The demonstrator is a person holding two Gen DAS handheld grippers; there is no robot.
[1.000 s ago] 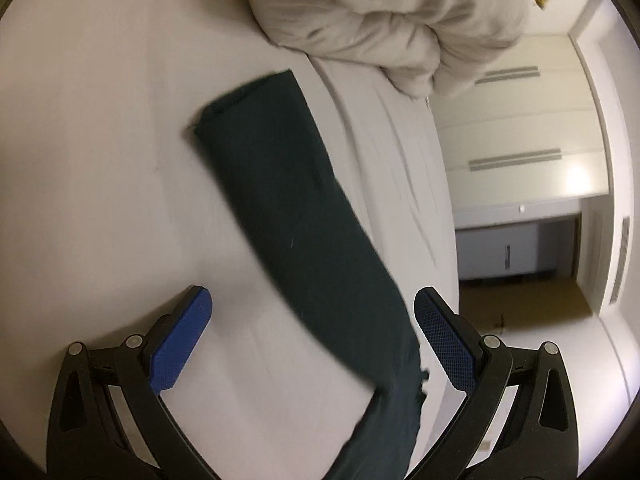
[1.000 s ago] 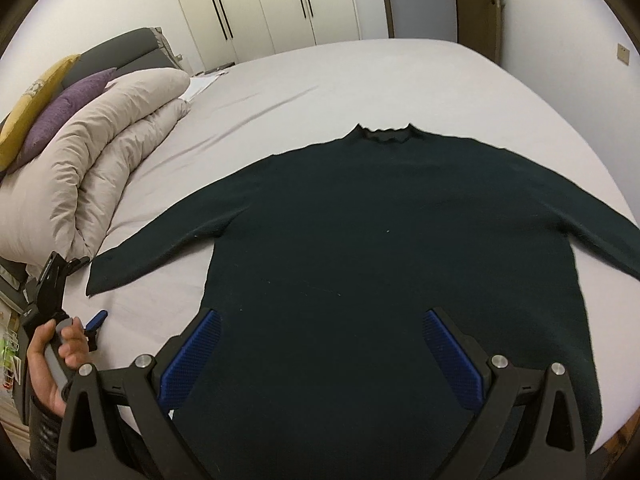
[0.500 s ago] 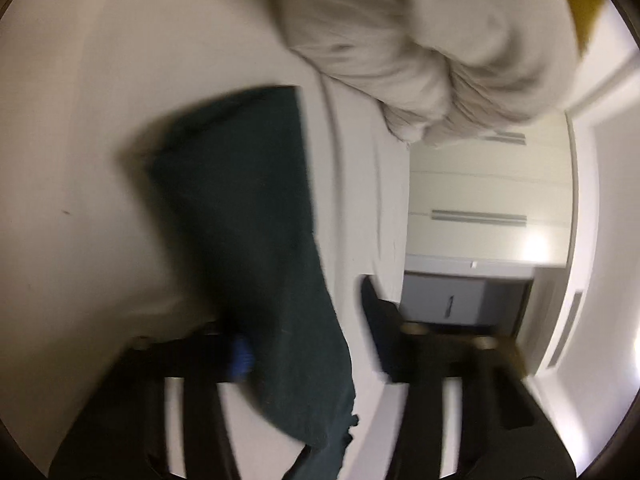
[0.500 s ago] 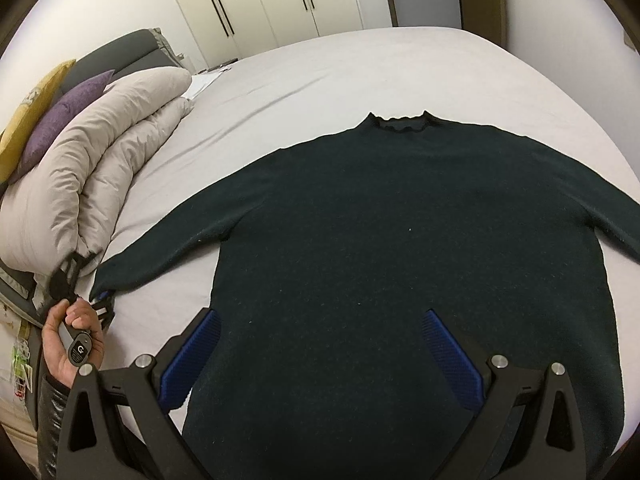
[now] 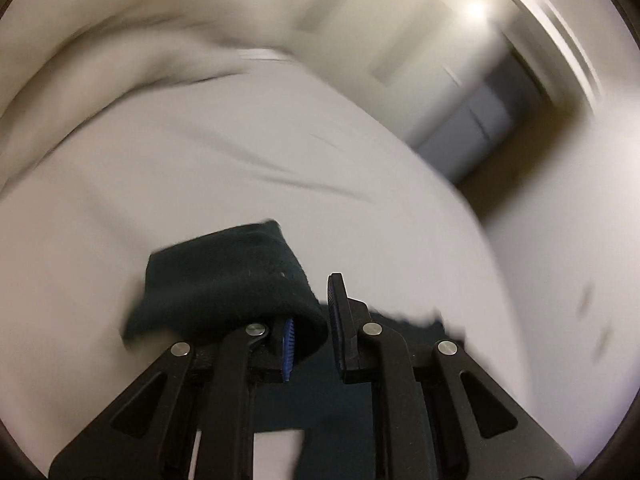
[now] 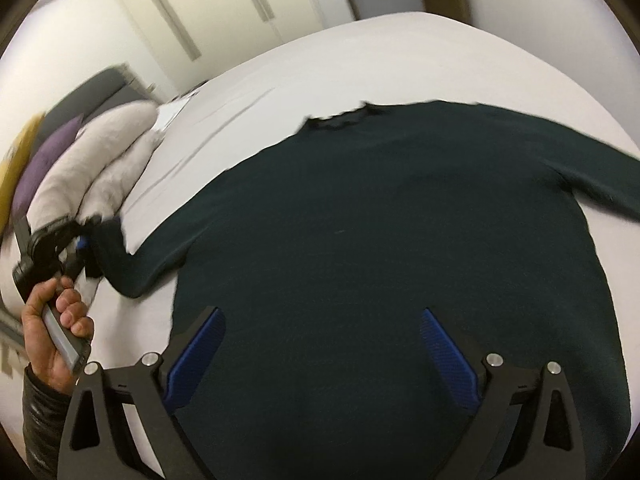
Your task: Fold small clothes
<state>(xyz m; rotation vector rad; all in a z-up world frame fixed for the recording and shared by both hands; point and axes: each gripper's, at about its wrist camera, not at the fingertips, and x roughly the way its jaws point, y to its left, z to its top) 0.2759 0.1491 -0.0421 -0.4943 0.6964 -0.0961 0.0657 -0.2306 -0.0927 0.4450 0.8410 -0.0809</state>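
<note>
A dark green long-sleeved sweater [image 6: 380, 240] lies spread flat on the white bed [image 6: 360, 60], neck toward the far side. In the left wrist view its sleeve cuff [image 5: 224, 280] runs between the blue pads of my left gripper [image 5: 311, 332], whose jaws are closing on it. The right wrist view shows that left gripper [image 6: 86, 240], held by a hand [image 6: 52, 332], lifting the left sleeve [image 6: 152, 256] off the sheet. My right gripper [image 6: 322, 312] hovers open over the sweater's lower body, nothing between its fingers.
A bunched cream duvet [image 6: 92, 168] with a purple pillow [image 6: 44, 164] and a yellow one [image 6: 16, 160] lies at the bed's left. White wardrobe doors [image 6: 180, 12] stand beyond the bed. The sweater's right sleeve [image 6: 592, 176] reaches the right edge.
My left gripper went from wide open to closed on the sleeve cuff, rolled and lifted it off the bed. The right gripper shifted a little lower and nearer over the sweater.
</note>
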